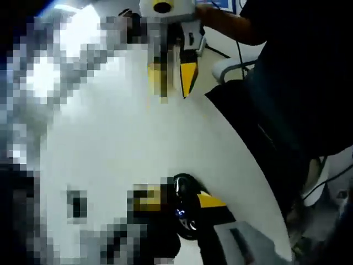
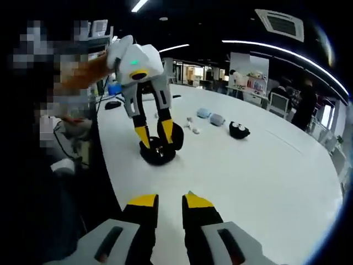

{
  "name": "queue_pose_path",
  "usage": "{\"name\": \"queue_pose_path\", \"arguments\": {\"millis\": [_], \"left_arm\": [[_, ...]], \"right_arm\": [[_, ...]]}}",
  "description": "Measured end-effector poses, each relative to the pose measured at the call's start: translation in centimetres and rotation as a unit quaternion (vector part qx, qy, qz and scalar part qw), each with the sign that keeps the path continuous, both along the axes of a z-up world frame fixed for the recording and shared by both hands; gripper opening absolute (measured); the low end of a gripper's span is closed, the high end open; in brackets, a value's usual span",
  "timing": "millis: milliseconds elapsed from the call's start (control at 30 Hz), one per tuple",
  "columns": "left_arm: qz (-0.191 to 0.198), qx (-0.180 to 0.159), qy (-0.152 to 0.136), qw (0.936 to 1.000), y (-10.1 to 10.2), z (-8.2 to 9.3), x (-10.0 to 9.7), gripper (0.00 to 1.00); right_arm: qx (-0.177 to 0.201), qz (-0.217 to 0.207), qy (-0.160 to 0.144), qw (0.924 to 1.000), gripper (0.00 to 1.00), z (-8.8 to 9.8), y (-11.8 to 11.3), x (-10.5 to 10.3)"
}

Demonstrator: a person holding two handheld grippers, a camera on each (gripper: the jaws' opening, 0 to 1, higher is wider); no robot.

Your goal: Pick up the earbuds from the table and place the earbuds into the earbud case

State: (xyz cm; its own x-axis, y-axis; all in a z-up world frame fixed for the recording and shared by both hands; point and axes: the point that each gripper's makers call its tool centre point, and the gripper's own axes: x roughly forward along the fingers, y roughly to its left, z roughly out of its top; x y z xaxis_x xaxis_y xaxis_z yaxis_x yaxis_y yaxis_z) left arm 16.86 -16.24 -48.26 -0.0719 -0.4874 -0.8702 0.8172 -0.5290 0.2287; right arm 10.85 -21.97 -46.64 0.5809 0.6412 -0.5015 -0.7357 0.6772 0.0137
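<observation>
The left gripper clamps the open black earbud case on the white table. The right gripper hovers near, empty, jaws apart. The right gripper view shows 2 white earbuds beyond the case.

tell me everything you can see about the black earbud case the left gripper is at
The black earbud case looks like glossy dark plastic, rounded, with its lid open and tilted up. It sits on the white table near the edge. The left gripper reaches down onto it, its yellow-tipped jaws on either side of the lid. In the left gripper view the case shows a small blue light inside. Whether earbuds are in it is unclear.
</observation>
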Motion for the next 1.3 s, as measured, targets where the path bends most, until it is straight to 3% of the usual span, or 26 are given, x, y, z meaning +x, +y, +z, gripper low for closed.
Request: {"name": "queue_pose_path", "arguments": {"millis": [133, 167, 233, 300, 333, 567, 833, 1300], "left_arm": [[0.082, -0.057, 0.029, 0.9946, 0.7, 1.0, -0.3, 0.22], [0.120, -0.067, 0.052, 0.9891, 1.0, 1.1, -0.6, 0.21], [0.192, -0.101, 0.106, 0.9704, 1.1, 1.3, -1.1, 0.21], [0.218, -0.125, 0.132, 0.9590, 1.8, 1.1, -2.0, 0.21], [0.224, -0.129, 0.135, 0.9565, 2.0, 1.0, -2.2, 0.21], [0.299, -0.186, 0.158, 0.9224, 2.3, -0.3, -3.5, 0.22], [0.319, -0.201, 0.165, 0.9112, 2.1, -1.1, -3.4, 0.22], [0.306, -0.200, 0.166, 0.9159, 1.3, -1.0, -3.2, 0.23]], "right_arm": [[-0.008, 0.048, -0.016, 0.9987, 0.23, -0.5, 2.6, 1.2], [-0.014, 0.059, -0.022, 0.9979, 0.25, -0.6, 3.1, 1.5], [-0.011, 0.065, -0.026, 0.9975, 0.26, -0.6, 3.8, 2.3], [-0.005, 0.079, -0.024, 0.9966, 0.26, -0.5, 4.5, 2.7], [-0.006, 0.084, -0.025, 0.9962, 0.26, -0.5, 4.7, 2.9], [-0.020, 0.117, -0.020, 0.9927, 0.25, -1.5, 5.8, 3.9], [-0.029, 0.134, -0.013, 0.9905, 0.24, -1.9, 6.4, 4.3], [-0.035, 0.133, -0.002, 0.9905, 0.23, -2.8, 6.5, 3.5]]}}
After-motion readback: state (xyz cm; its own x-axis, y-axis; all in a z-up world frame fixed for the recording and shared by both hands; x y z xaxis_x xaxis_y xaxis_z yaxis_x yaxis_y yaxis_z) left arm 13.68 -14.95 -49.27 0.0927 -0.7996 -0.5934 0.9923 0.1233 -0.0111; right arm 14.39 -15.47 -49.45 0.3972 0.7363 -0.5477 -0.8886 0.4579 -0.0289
